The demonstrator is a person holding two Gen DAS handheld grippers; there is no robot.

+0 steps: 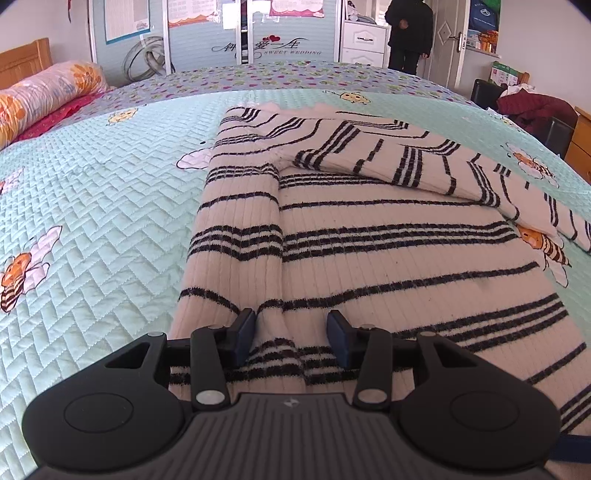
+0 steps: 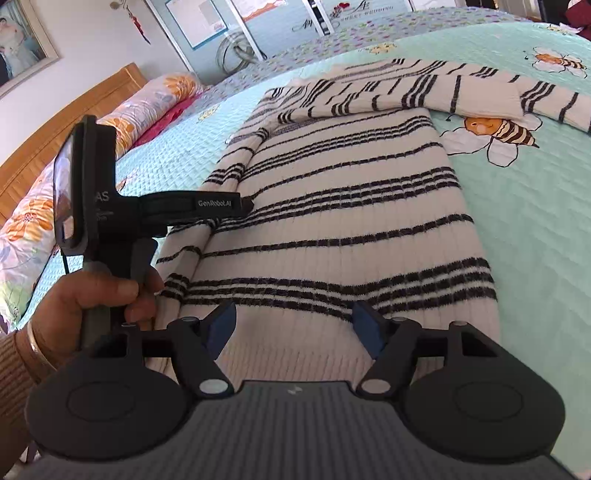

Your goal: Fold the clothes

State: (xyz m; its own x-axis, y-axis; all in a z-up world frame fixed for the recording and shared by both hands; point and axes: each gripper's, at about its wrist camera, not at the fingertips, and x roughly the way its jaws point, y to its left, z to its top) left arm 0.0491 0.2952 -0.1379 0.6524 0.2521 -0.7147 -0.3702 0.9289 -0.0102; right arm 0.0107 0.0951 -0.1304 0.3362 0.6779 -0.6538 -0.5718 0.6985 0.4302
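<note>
A white sweater with black stripes (image 1: 388, 251) lies flat on the bed. One sleeve (image 1: 240, 229) is folded along its left side, and the other sleeve (image 1: 406, 158) lies across the top toward the right. My left gripper (image 1: 291, 330) hovers at the near hem, half open, with a raised ridge of hem between its pads; the pads do not press it. In the right wrist view the sweater (image 2: 343, 206) fills the middle. My right gripper (image 2: 293, 325) stands wide open over the plain near hem, holding nothing. A hand (image 2: 85, 295) grips the left tool's handle.
The mint quilt with bee prints (image 1: 92, 203) covers the bed. A floral pillow roll (image 1: 48, 96) lies by the wooden headboard (image 2: 74, 122). Beyond the bed a person in dark clothes (image 1: 408, 33) stands near a sliding wardrobe (image 1: 207, 37). Red clothing (image 1: 532, 107) is piled at the right.
</note>
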